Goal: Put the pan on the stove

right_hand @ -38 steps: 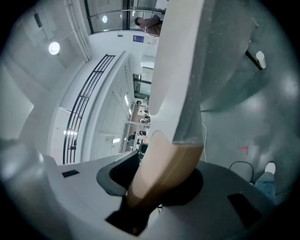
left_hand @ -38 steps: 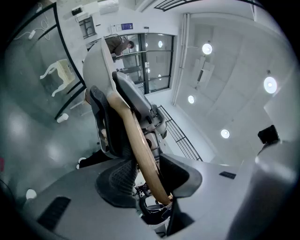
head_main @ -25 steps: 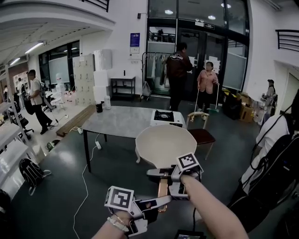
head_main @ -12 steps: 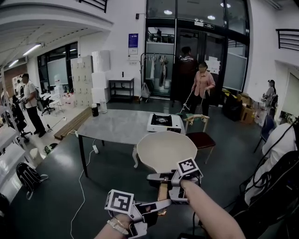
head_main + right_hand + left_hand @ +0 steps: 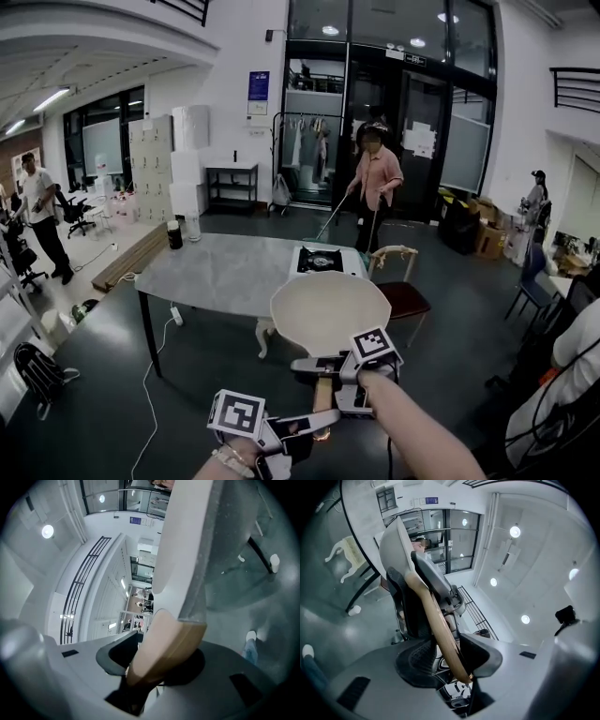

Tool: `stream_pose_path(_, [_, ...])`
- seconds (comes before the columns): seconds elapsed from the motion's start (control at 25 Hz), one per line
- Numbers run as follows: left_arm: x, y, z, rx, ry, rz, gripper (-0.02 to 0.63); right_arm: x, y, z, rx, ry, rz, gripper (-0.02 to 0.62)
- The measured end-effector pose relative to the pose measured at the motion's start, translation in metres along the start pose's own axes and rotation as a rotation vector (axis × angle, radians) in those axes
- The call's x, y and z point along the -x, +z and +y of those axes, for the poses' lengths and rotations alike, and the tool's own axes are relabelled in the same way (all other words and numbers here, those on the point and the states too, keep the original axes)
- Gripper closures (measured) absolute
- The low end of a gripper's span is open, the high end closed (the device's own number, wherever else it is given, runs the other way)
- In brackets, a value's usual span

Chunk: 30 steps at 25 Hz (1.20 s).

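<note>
A cream pan (image 5: 328, 309) with a wooden handle (image 5: 323, 398) is carried in the air, short of the grey table (image 5: 216, 272). Both grippers hold the handle. My right gripper (image 5: 323, 364) is shut on it close to the pan's bowl. My left gripper (image 5: 314, 422) is shut on its rear end. The left gripper view has the handle (image 5: 436, 620) running between the pads of the left gripper (image 5: 450, 656) up to the pan (image 5: 396, 545). In the right gripper view the right gripper (image 5: 154, 663) clamps the handle (image 5: 164, 648) under the pan (image 5: 187, 541). The white stove (image 5: 322, 262) stands on the table's right end, beyond the pan.
A dark-seated chair (image 5: 403, 281) stands right of the table. A person in pink (image 5: 377, 183) with a long stick walks behind the stove. A dark cup (image 5: 174, 234) sits at the table's far left corner. A white cable (image 5: 150, 412) trails over the floor. Another person (image 5: 37, 206) stands far left.
The table and stove have come nearer and shifted left in the head view. The person in pink has walked forward. Both grippers keep their hold on the pan handle.
</note>
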<state>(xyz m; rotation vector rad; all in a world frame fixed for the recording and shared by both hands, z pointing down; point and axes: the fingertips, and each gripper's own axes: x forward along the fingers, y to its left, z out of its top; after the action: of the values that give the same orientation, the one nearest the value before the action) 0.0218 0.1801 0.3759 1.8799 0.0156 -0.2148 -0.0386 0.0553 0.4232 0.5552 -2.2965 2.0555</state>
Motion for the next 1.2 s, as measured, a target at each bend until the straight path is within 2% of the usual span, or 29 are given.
stream_pose_path(0.36, [0.012, 0.087, 0.022, 0.005, -0.026, 0.031, 0.440, -0.040, 0.080, -0.002, -0.010, -0.019, -0.016, 0.422])
stream_pose_path(0.6, [0.018, 0.129, 0.037, -0.013, -0.005, 0.085, 0.440, -0.055, 0.124, 0.001, -0.005, 0.003, -0.059, 0.423])
stream_pose_path(0.68, [0.016, 0.143, 0.040, -0.025, 0.002, 0.094, 0.440, -0.055, 0.138, 0.000, -0.012, -0.003, -0.068, 0.422])
stream_pose_path(0.84, [0.005, 0.162, 0.042, 0.009, -0.027, 0.094, 0.440, -0.054, 0.160, -0.002, -0.019, -0.002, -0.068, 0.422])
stream_pose_path(1.2, [-0.025, 0.220, 0.066, -0.024, -0.009, 0.087, 0.439, -0.048, 0.228, -0.011, -0.013, 0.017, -0.069, 0.423])
